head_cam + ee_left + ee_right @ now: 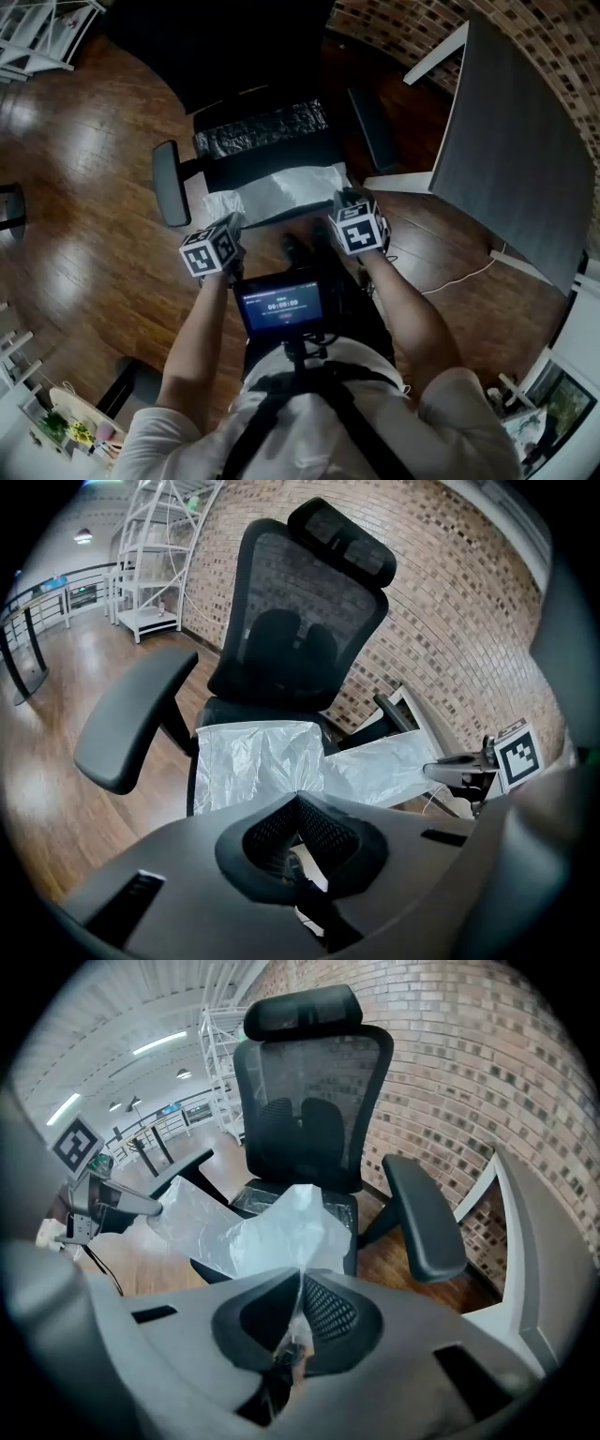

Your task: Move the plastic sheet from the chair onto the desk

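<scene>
Head cam looks steeply down at the chair (272, 167) and desk (516, 141). Cams on the left claw (232, 223) and right claw (343, 200) face the chair close up; all three share its seat.

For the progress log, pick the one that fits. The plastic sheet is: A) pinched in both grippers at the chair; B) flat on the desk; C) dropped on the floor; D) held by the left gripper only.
A: the left gripper and the right gripper each have shut jaws on an edge of the plastic sheet, which stretches over the chair seat.
</scene>
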`<act>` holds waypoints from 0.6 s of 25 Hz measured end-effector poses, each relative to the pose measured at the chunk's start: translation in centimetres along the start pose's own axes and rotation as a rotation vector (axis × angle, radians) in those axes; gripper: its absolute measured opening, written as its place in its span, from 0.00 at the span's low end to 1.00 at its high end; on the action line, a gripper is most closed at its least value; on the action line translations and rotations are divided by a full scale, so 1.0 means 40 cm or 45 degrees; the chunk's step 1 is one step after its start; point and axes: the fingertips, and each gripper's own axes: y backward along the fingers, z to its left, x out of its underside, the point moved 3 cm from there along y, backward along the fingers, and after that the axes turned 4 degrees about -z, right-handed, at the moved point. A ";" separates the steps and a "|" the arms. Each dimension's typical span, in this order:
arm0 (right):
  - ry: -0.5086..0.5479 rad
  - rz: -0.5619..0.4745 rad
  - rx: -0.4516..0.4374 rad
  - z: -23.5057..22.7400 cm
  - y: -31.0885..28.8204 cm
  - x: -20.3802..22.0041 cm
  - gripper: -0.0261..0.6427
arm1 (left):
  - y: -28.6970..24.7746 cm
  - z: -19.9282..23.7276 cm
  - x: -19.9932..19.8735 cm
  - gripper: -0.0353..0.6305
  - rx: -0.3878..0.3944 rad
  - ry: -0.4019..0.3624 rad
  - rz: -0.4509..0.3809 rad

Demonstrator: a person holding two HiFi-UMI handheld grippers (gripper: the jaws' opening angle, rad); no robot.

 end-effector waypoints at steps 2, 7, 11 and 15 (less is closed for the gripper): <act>-0.003 -0.023 -0.003 0.010 0.021 -0.015 0.05 | 0.016 -0.007 -0.016 0.05 0.018 0.009 -0.018; -0.010 -0.046 0.017 0.013 0.069 -0.028 0.05 | 0.046 -0.034 -0.045 0.05 0.051 -0.039 -0.038; -0.001 -0.082 0.009 0.014 0.102 -0.054 0.05 | 0.058 -0.080 -0.072 0.05 0.101 -0.033 -0.049; -0.028 -0.064 0.054 -0.016 0.114 -0.018 0.05 | 0.068 -0.121 -0.082 0.05 0.146 -0.072 -0.048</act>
